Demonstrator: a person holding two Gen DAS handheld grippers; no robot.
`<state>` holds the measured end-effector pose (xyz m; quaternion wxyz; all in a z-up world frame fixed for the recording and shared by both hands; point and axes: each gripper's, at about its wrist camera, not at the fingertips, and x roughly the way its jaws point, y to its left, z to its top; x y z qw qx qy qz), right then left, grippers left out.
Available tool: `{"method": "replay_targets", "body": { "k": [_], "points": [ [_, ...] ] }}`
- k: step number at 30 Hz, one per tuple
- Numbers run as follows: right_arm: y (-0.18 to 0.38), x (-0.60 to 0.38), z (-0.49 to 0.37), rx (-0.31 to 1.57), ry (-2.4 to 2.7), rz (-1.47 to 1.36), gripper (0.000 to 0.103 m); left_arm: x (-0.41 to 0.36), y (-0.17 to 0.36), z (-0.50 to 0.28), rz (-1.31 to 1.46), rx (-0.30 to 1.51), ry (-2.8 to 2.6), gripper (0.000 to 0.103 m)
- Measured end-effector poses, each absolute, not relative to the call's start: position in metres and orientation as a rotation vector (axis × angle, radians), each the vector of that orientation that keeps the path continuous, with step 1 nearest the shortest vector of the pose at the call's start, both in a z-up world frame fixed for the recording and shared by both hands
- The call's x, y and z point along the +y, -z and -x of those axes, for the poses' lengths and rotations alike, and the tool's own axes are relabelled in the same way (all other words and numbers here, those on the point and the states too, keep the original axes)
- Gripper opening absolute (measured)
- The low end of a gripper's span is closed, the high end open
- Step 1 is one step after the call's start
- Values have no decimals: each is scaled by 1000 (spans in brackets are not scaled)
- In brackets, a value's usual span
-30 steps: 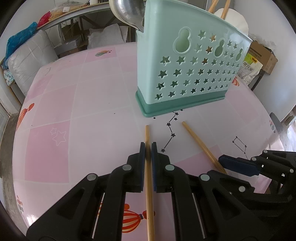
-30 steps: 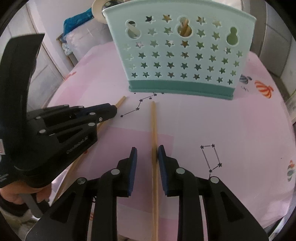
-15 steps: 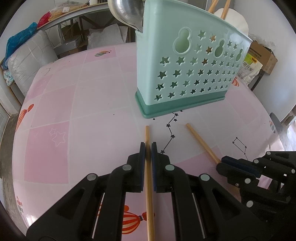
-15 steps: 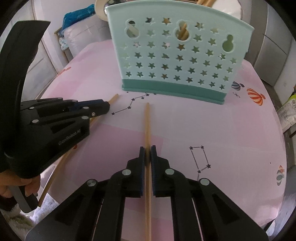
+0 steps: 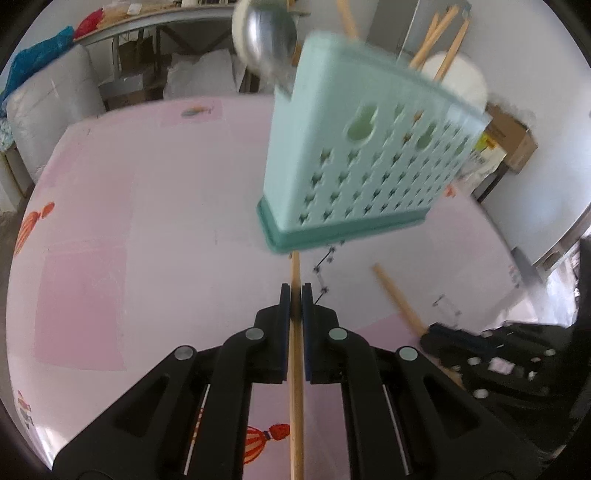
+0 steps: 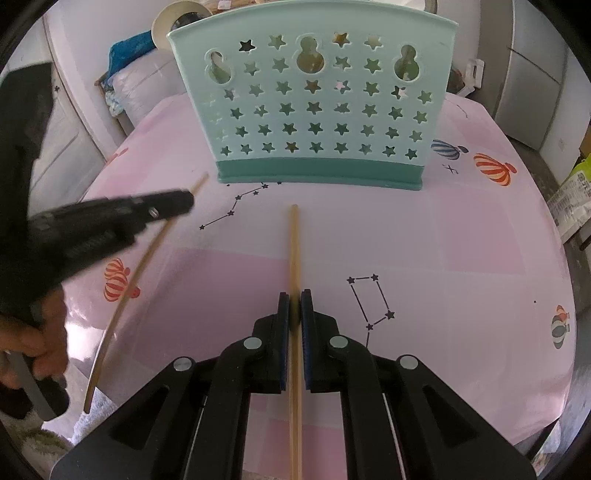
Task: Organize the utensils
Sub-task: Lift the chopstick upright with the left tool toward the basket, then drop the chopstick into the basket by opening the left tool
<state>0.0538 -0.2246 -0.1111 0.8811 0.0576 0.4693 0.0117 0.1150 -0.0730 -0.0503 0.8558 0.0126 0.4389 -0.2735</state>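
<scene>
Both chopsticks had been picked up and waited to go into the holder (image 6: 314, 107), a mint-green plastic caddy with star-shaped cutouts and a darker base, standing upright on the pink printed tabletop (image 6: 461, 240). The left tool (image 5: 295, 299) was clamped on one slim, round wooden chopstick (image 5: 295, 273), whose tip lay just in front of the holder's near corner. The right tool (image 6: 294, 304) was clamped on the other chopstick (image 6: 293, 251), pointing at the holder's front. Next, each stick likely needed lifting, tipping upright and lowering through the holder's open top, where a metal ladle (image 5: 269, 33) and other sticks already stood.
</scene>
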Motion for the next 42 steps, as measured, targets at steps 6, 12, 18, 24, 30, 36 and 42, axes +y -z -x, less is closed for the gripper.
{"method": "replay_targets", "body": {
  "k": [6,12,18,24,30,36,42],
  "points": [
    [111,-226,-52,975,-29,-128,7,-51,13,-110,114,865,645,4],
    [112,-228,-50,970,-31,-139,7,-33,-25,-103,182,769,681,4],
    [112,-228,-49,969,-34,-143,7,-25,-67,-93,217,633,735,4],
    [112,-231,-50,968,-34,-147,7,-28,-125,-93,245,460,804,4],
    [113,-232,-51,967,-35,-150,7,-39,-177,-101,267,290,848,4],
    [114,-234,-51,968,-37,-155,7,-55,-208,-114,271,174,814,4],
    [115,-234,-50,967,-41,-159,7,-82,-192,-122,208,194,748,4]
  ]
}}
